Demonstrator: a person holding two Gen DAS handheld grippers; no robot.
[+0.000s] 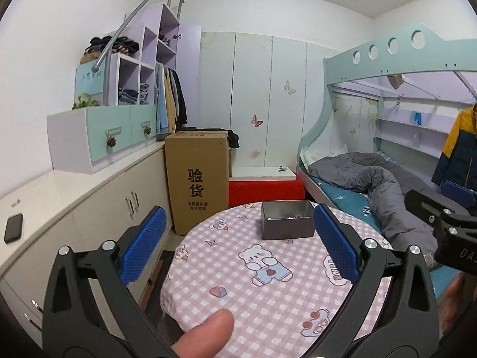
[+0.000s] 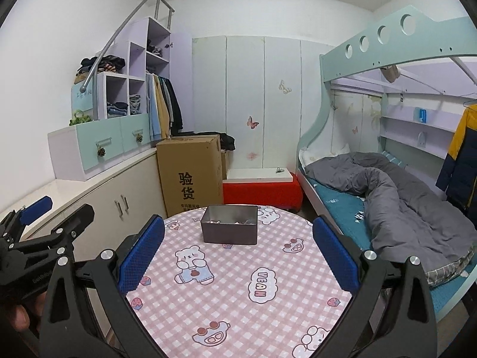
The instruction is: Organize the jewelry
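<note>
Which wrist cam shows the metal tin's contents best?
Right wrist: the tin sits centred and unobstructed, its open top showing small pale pieces inside. In the left wrist view the tin is partly hidden by the left tool's blue pad, so fewer contents show.

Round table (image 2: 238, 298) in pink checked cartoon cloth, open metal tin (image 2: 229, 228) at far side
</note>
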